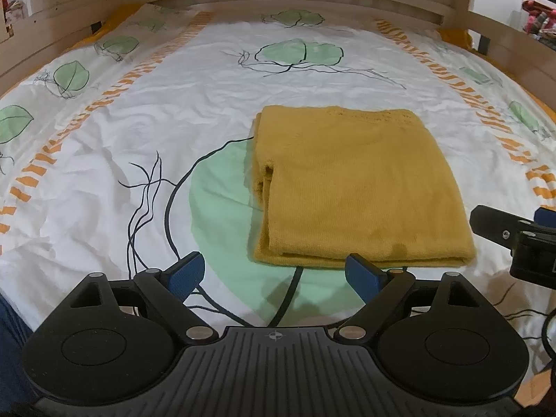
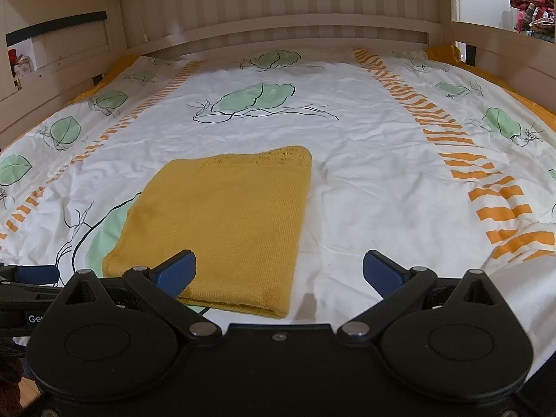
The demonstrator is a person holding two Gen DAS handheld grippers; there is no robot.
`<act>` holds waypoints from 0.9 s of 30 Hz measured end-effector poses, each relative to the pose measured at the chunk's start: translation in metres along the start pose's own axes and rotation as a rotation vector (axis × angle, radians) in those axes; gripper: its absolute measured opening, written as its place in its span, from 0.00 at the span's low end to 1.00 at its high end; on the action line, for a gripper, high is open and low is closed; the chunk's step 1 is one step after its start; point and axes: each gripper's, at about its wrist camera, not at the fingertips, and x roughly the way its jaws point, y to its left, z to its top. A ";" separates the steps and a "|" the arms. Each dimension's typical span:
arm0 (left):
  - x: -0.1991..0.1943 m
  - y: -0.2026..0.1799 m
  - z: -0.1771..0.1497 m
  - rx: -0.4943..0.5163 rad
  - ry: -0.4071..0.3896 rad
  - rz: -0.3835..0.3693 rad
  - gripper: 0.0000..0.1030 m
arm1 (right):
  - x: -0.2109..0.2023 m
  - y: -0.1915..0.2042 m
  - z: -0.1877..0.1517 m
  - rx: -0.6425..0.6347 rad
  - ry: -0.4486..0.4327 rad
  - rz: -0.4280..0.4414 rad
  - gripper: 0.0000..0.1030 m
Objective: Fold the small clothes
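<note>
Your left gripper (image 1: pixel 274 274) hovers with fingers spread and empty just short of the folded yellow garment (image 1: pixel 358 187) — its long axis runs toward the bed's (image 1: pixel 139 104) headboard. Your right gripper (image 2: pixel 279 271), likewise released, sits at its near-right corner.

A pale wooden bed frame (image 2: pixel 278 24) (slatted headboard) surrounds the leaf-print bedsheet (image 2: pixel 365 180).
</note>
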 end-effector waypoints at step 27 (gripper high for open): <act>0.003 0.002 0.000 -0.006 0.010 0.001 0.86 | 0.004 0.004 -0.004 0.009 0.013 0.005 1.00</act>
